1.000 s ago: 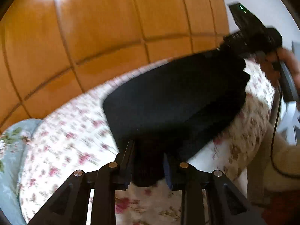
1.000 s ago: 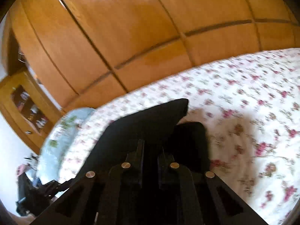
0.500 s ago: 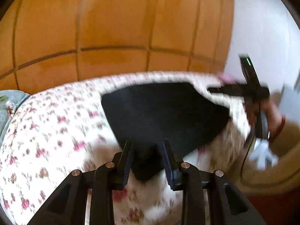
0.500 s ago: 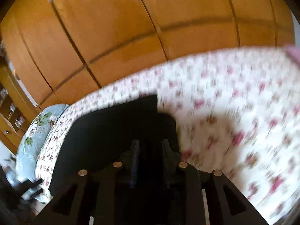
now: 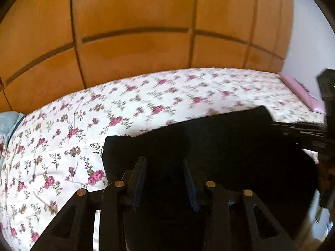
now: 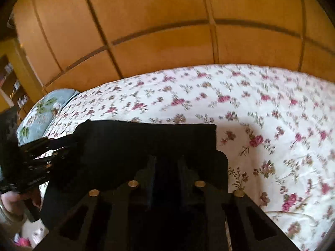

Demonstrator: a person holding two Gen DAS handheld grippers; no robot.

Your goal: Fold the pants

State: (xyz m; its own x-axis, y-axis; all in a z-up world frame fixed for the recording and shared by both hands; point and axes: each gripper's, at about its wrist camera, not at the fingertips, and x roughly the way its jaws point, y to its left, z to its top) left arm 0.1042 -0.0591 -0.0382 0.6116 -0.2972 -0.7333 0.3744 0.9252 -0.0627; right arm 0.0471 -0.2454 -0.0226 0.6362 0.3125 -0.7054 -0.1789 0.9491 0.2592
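Pants (image 5: 219, 146) stretch flat over the bed (image 5: 125, 104) because your left gripper (image 5: 165, 163) and right gripper (image 6: 166, 161) each pinch a corner.

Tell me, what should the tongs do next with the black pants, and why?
Probably lower them onto the bed and let go. The left tongs and right tongs each pinch an end of the pants, which look doubled over above the flowery cover.

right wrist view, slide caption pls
Right gripper clamped on black pants over a floral bedspread, wooden wardrobe behind.
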